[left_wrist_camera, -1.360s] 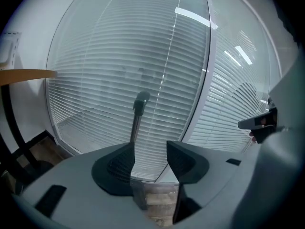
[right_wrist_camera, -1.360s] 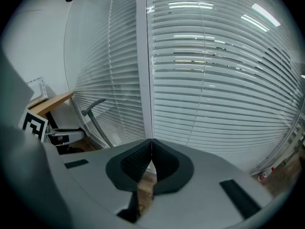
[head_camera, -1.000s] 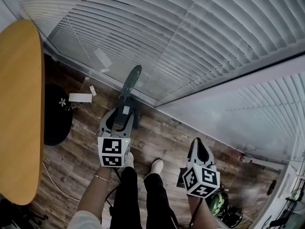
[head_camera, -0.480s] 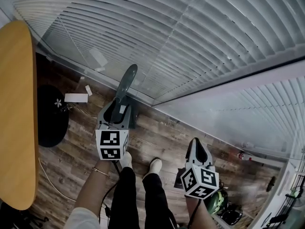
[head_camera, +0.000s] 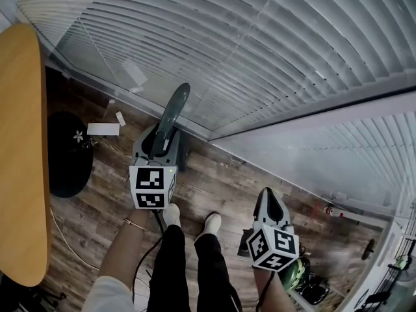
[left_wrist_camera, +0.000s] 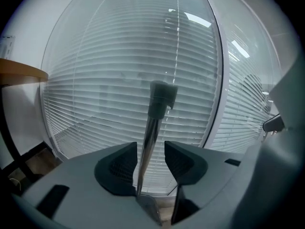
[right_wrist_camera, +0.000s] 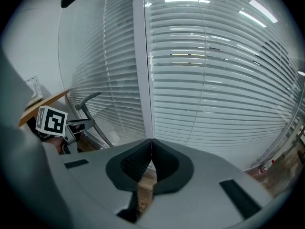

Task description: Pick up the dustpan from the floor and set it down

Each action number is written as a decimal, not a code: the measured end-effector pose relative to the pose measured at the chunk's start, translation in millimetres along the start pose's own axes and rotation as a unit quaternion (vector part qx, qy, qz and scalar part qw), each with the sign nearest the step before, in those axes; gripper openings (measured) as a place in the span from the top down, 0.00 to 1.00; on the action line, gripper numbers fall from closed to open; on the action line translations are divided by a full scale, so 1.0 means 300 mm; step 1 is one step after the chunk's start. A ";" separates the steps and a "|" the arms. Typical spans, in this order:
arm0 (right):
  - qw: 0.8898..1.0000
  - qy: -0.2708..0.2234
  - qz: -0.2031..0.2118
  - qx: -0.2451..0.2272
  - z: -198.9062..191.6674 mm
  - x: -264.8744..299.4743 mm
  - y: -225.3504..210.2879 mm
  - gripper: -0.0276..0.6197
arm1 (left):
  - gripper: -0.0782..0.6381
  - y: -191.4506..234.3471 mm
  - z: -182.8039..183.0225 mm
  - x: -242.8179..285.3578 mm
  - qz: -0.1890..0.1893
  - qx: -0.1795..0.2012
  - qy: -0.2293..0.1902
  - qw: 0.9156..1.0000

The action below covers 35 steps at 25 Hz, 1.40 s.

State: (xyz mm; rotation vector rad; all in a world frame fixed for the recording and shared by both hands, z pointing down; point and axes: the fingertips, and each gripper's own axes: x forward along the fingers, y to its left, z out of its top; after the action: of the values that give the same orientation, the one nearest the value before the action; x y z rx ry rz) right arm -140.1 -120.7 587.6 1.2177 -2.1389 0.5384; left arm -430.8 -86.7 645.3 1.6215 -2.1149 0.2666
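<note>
Progress: I'm only starting; the tall grey plastic dustpan (head_camera: 170, 119) stands on the brown wood floor (head_camera: 218, 177), not lifted yet | Left tongs (head_camera: 156, 143): apart, just been closing, its handle (left_wrist_camera: 153, 123) between them | Right tongs (head_camera: 272, 201): together, empty | Change: left tongs moved forward around the handle.

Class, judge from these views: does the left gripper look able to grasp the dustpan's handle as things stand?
Probably yes. The dustpan handle stands between the jaws of the left gripper, which have just been closing. A gap shows on one side of it, and nothing blocks the way.
</note>
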 end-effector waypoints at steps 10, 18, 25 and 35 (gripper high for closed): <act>1.000 0.005 0.004 -0.002 0.000 0.010 0.010 0.91 | 0.68 -0.005 0.004 0.019 0.002 0.005 0.004 1.000; 1.000 0.010 0.007 -0.002 -0.028 0.002 0.030 0.91 | 0.74 0.005 0.002 0.012 0.011 0.015 0.000 1.000; 1.000 0.006 0.008 0.001 -0.018 0.004 0.031 0.91 | 0.76 -0.005 0.008 0.000 0.017 0.033 0.001 0.999; 1.000 -0.015 0.008 0.010 0.035 -0.053 0.028 0.91 | 0.77 -0.068 -0.003 -0.130 0.012 0.040 0.013 0.999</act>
State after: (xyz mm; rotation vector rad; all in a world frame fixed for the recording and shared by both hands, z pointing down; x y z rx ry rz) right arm -144.6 -113.1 568.8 1.2289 -2.1744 0.5535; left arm -403.4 -58.6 625.4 1.6281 -2.1296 0.3826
